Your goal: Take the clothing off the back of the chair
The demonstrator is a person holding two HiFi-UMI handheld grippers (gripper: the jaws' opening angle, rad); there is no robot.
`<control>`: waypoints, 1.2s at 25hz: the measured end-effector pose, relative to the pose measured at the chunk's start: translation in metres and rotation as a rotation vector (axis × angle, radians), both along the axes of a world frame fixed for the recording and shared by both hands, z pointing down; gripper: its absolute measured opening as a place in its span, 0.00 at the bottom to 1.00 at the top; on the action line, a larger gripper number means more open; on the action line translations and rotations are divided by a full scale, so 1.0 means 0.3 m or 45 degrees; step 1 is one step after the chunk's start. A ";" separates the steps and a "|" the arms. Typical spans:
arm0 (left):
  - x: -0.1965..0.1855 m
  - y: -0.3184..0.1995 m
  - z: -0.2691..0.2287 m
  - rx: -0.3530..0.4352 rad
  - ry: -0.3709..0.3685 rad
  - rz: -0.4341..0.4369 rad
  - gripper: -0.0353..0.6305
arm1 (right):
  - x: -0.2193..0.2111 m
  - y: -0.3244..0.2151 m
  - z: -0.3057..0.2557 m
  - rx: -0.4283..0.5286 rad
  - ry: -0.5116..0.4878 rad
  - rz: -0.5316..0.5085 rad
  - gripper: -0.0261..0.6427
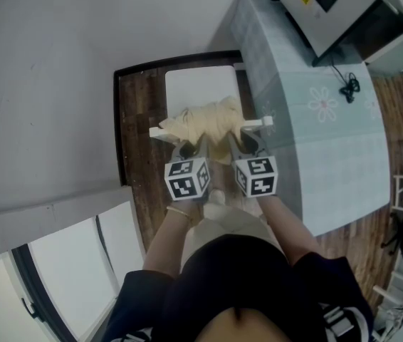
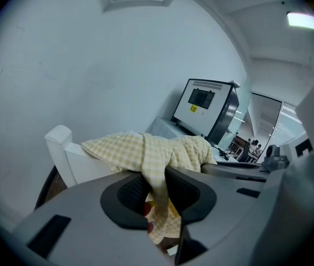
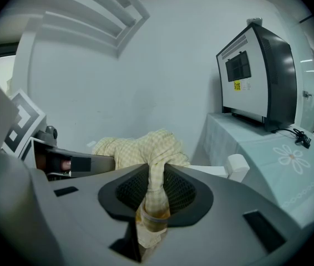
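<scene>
Draping over the top rail of the white chair (image 1: pixel 261 122), the clothing (image 1: pixel 205 122) is a bunched, pale yellow checked fabric. The left gripper (image 1: pixel 189 148) has its fingers (image 2: pixel 130 192) clamped on one hanging fold, and the right gripper (image 1: pixel 244 145) has its fingers (image 3: pixel 180 190) clamped on another. Right of the chair, a desk (image 1: pixel 330 155) under a pale green cloth carries a grey machine (image 1: pixel 337 6).

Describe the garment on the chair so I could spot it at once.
Find the pale green table; a white chair stands beside it, against the wall. Over the chair's back lies the garment. It is the only soft, pale yellow checked thing there.
</scene>
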State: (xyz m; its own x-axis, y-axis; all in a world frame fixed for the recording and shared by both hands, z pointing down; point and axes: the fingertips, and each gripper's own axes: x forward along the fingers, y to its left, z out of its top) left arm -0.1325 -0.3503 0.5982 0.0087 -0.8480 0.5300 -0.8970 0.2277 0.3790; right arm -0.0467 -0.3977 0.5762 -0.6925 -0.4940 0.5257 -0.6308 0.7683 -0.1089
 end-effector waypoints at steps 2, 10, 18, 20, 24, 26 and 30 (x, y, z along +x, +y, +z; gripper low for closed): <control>0.005 0.004 -0.009 0.007 0.000 0.003 0.18 | 0.004 0.004 -0.010 0.006 -0.007 0.002 0.17; 0.018 0.040 -0.043 0.041 0.003 0.016 0.17 | 0.017 0.043 -0.043 0.028 -0.021 0.008 0.17; 0.036 0.083 -0.075 0.071 0.001 0.027 0.17 | 0.035 0.092 -0.073 0.043 -0.034 0.023 0.17; 0.040 0.097 -0.083 0.080 0.000 0.030 0.17 | 0.038 0.106 -0.081 0.049 -0.038 0.028 0.17; 0.046 0.119 -0.105 0.095 -0.003 0.035 0.17 | 0.045 0.131 -0.101 0.061 -0.044 0.035 0.17; 0.048 0.133 -0.115 0.103 -0.005 0.038 0.17 | 0.047 0.145 -0.111 0.066 -0.043 0.037 0.17; 0.061 0.162 -0.134 0.118 -0.005 0.041 0.17 | 0.058 0.174 -0.133 0.084 -0.052 0.043 0.17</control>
